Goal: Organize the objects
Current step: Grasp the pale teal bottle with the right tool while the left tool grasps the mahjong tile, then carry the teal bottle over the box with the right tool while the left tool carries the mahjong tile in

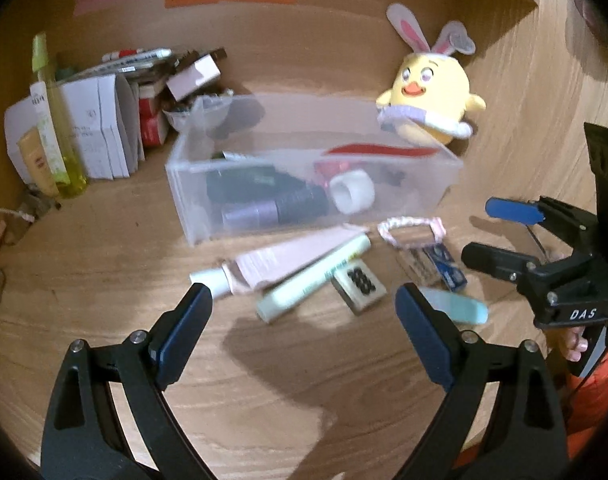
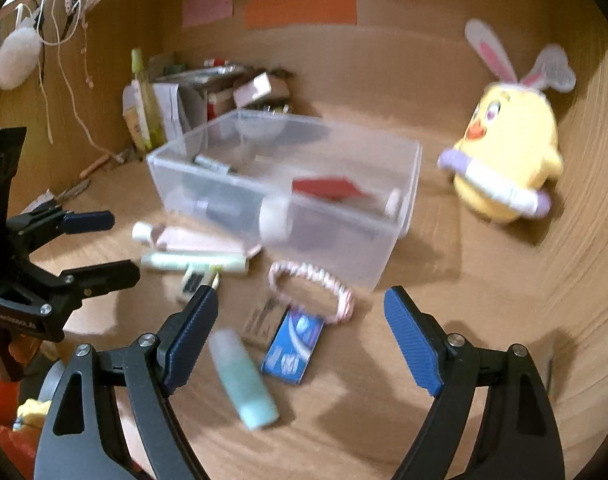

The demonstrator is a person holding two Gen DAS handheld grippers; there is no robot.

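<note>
Reading: white letters "DAS" show on the black body of the right tongs [image 1: 480,236]; print on the small packs is too blurred to make out.
Left tongs [image 1: 304,308]: spread wide, holding nothing, above the wooden bench [image 1: 264,400].
Right tongs: also spread wide, empty.
Clear bin [image 1: 192,208]: on the bench, holding dark tubes, a white tape roll [image 1: 352,192] and a red item [image 1: 376,150].
Loose things: just in front of the bin lie a pink tube [image 1: 288,258], a pale green tube [image 1: 316,276], a pink bracelet [image 2: 310,290], a blue pack [image 2: 294,344] and a teal tube [image 2: 244,378].
Plush chick [image 1: 432,96]: behind the bin's far right corner.
</note>
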